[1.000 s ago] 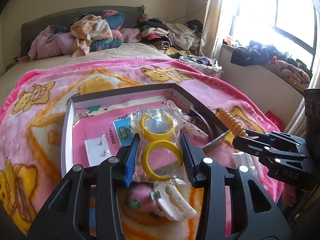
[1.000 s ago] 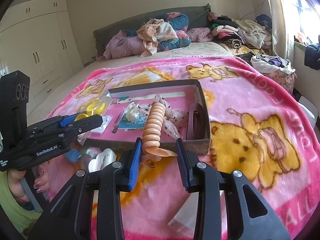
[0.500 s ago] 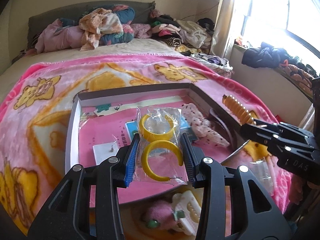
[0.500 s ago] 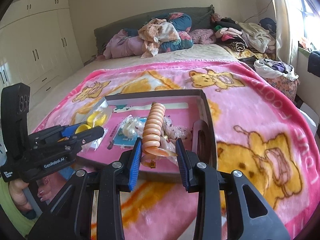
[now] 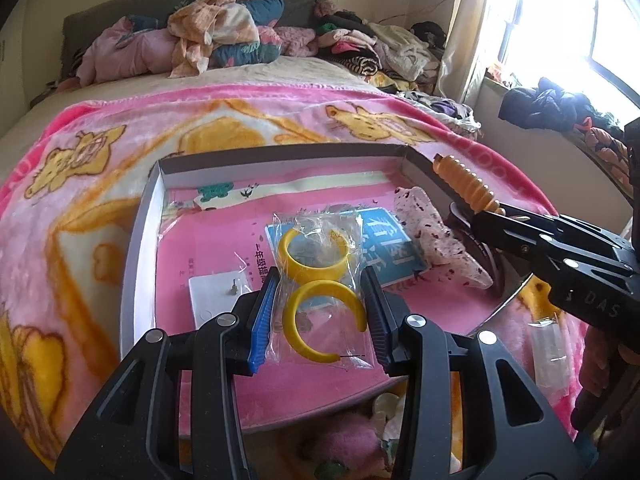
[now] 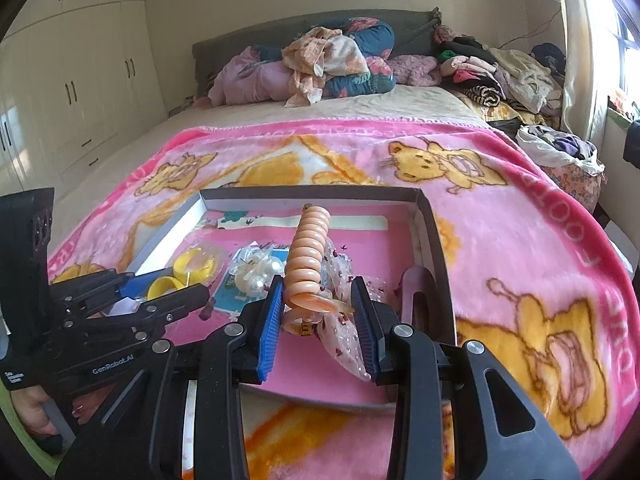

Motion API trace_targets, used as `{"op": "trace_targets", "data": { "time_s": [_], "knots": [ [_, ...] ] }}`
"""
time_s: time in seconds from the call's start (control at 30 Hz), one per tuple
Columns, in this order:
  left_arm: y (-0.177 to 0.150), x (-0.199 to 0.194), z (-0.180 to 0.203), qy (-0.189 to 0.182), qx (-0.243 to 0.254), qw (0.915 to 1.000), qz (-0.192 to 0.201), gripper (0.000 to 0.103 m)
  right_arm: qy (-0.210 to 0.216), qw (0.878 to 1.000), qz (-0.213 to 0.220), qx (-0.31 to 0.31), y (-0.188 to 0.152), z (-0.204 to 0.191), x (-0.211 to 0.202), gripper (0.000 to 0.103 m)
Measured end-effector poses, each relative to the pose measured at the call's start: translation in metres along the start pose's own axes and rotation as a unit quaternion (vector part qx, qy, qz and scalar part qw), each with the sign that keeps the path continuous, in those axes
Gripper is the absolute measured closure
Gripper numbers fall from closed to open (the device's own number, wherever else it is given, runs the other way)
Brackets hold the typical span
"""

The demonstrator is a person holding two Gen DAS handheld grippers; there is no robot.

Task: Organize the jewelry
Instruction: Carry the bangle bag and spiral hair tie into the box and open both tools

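While both hands hover over a shallow box [image 5: 138,240] on a pink blanket [image 6: 520,240], each gripper carries a piece for sorting. At left, the left gripper [image 5: 320,312] clamps a clear bag [image 5: 316,280] of two yellow hoops [image 5: 324,322] by its side edges, holding it just above the box's near left area; the side grip appears chosen to keep the hoops flat and in sight. At right, the right gripper [image 6: 316,316] pinches a ribbed peach hair clip [image 6: 308,256] at its base, so the long body stands up clear of the jaws, over the near right part of the box. Already inside lie a bag of pearl pieces [image 6: 254,270] near the middle on a blue card [image 5: 384,244], a speckled pink bow [image 5: 436,240] toward the right, a white card [image 5: 216,296] at the near left and a pink headband [image 6: 416,292] along the right wall. More pieces, among them a fluffy pink one [image 5: 344,436], wait on the blanket outside the near edge. Judging by the tidy spacing, each item is meant to get its own spot, and both loads look ready to be set down.
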State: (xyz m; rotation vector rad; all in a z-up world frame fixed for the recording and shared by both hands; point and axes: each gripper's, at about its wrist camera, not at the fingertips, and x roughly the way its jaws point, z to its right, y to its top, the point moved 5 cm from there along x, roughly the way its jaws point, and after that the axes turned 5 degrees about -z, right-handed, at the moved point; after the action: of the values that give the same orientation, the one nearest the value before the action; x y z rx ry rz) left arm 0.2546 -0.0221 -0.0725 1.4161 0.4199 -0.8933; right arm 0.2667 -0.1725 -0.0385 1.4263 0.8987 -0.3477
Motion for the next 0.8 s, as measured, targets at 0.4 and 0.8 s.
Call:
{"op": "trace_targets", "data": {
  "time_s": [0.4,0.8],
  "knots": [
    [-0.004,0.014,-0.006,-0.001,-0.01,0.9997,-0.022,0.07,0.021,0.999,-0.033,-0.01,-0.019,-0.009,0.025,0.07],
    [-0.006,0.016,-0.005,-0.002,-0.01,0.9996,-0.027,0.07,0.025,0.998,-0.049,-0.011,-0.032,-0.015,0.031,0.069]
  ]
}}
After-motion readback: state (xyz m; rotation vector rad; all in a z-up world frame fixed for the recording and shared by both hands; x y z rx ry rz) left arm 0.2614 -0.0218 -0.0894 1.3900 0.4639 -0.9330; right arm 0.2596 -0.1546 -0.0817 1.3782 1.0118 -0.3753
